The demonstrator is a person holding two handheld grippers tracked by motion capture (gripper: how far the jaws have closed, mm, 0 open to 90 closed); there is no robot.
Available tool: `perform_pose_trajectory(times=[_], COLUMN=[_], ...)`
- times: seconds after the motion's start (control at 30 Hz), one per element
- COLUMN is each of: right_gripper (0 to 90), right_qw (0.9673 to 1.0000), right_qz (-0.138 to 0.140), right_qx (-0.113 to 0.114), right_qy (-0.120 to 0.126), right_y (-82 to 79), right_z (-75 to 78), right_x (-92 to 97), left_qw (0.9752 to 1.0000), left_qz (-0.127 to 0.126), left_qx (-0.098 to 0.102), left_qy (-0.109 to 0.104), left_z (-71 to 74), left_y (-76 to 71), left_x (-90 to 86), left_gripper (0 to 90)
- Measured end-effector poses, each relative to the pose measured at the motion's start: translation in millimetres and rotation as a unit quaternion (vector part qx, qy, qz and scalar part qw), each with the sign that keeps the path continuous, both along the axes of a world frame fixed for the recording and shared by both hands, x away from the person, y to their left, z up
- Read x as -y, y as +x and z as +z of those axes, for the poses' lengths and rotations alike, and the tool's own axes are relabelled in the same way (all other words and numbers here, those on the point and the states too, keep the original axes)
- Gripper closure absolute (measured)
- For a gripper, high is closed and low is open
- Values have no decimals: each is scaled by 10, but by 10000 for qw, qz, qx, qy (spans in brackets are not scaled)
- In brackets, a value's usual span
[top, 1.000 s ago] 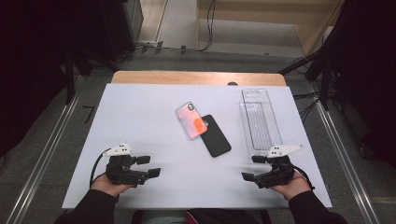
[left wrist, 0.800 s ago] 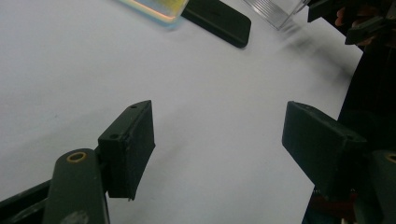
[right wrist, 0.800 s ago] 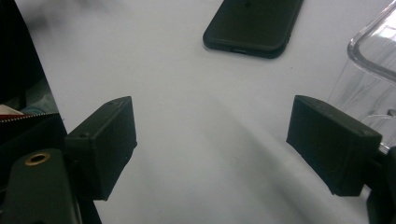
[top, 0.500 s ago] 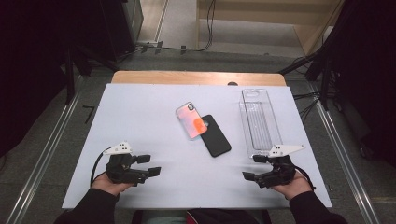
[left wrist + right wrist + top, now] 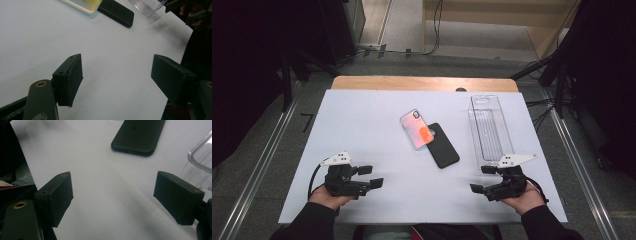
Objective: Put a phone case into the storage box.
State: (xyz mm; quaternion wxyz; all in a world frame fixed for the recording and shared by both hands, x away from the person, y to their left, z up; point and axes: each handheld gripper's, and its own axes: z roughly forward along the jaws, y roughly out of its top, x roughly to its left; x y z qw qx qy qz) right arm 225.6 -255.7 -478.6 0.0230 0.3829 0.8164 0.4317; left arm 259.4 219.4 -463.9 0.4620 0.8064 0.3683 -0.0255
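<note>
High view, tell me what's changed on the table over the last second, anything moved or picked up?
Nothing visibly changed. The left gripper and right gripper rest open and empty near the table's front edge; the black phone, the iridescent case overlapping it, and the clear tray lie where they were.

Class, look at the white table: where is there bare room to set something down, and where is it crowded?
Free: the wide left part of the table, between its left edge and the clear phone case; also the front strip between the left gripper and right gripper. Crowded: the middle and right, where the case overlaps the black phone beside the clear plastic box.
</note>
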Motion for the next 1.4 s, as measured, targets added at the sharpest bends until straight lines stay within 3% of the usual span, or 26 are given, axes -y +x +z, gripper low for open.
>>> perform_pose_trajectory(times=[0.37, 0.5, 0.67, 0.9, 1.4], right_gripper=[139, 139, 139, 139, 139], right_qw=[9992, 9988, 9993, 9994, 9982], right_qz=[-136, -189, -289, -323, -544], right_qx=[-76, 11, -16, 141, 251], right_qy=[356, 448, 252, 67, 80], right_y=[20, 32, 88, 188, 403], right_z=[181, 286, 333, 390, 476], right_x=[-98, -164, -270, -412, -653], left_qw=[10000, 10000, 10000, 9999, 10000], left_qz=[60, 49, 74, 100, 96], left_qx=[8, 12, 1, -7, 18], left_qy=[9, 8, 6, 3, -2], left_z=[18, 23, 25, 27, 31], left_y=[-22, -18, -10, 2, -1], left_x=[-26, -22, -24, -30, -27], left_gripper=[257, 257, 257, 257, 257])
